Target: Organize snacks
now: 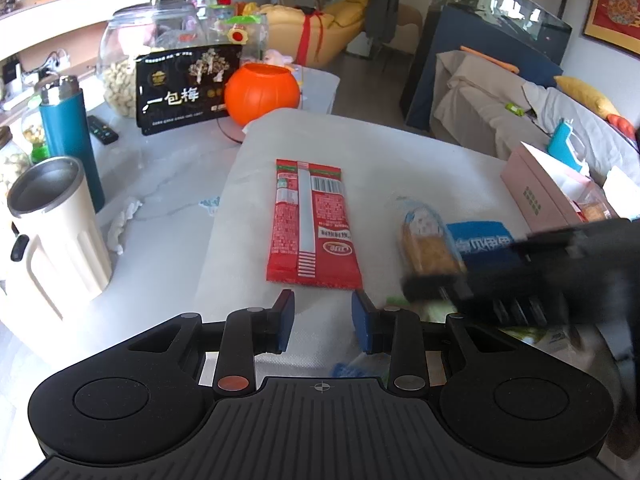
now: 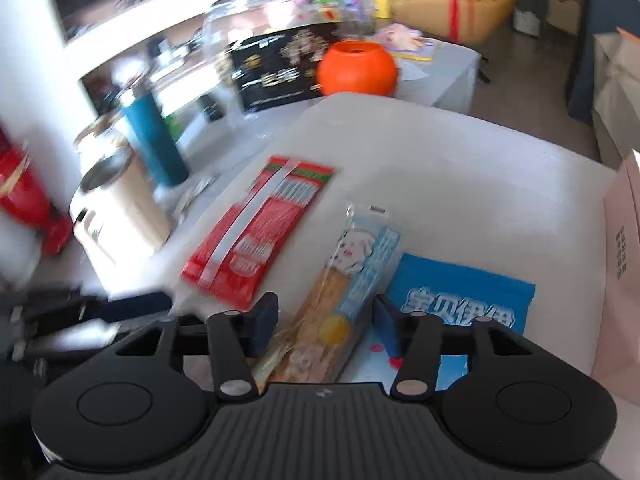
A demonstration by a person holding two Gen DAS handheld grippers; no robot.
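A long red snack packet (image 1: 310,224) lies on the white mat (image 1: 400,152), just beyond my open, empty left gripper (image 1: 323,322). A clear-wrapped biscuit stick with a puppy picture (image 1: 426,240) lies to its right, beside a blue packet (image 1: 482,242). In the right wrist view my right gripper (image 2: 324,320) is open with its jaws on either side of the biscuit stick (image 2: 348,280), not closed on it. The red packet (image 2: 260,232) is to its left and the blue packet (image 2: 460,300) to its right. The right gripper shows blurred in the left view (image 1: 500,280).
An orange pumpkin bowl (image 1: 262,94), a black snack box (image 1: 182,88) and a glass jar of nuts (image 1: 128,64) stand at the back. A teal bottle (image 1: 68,132) and a cream mug (image 1: 52,232) are on the left. A pink box (image 1: 548,192) is on the right.
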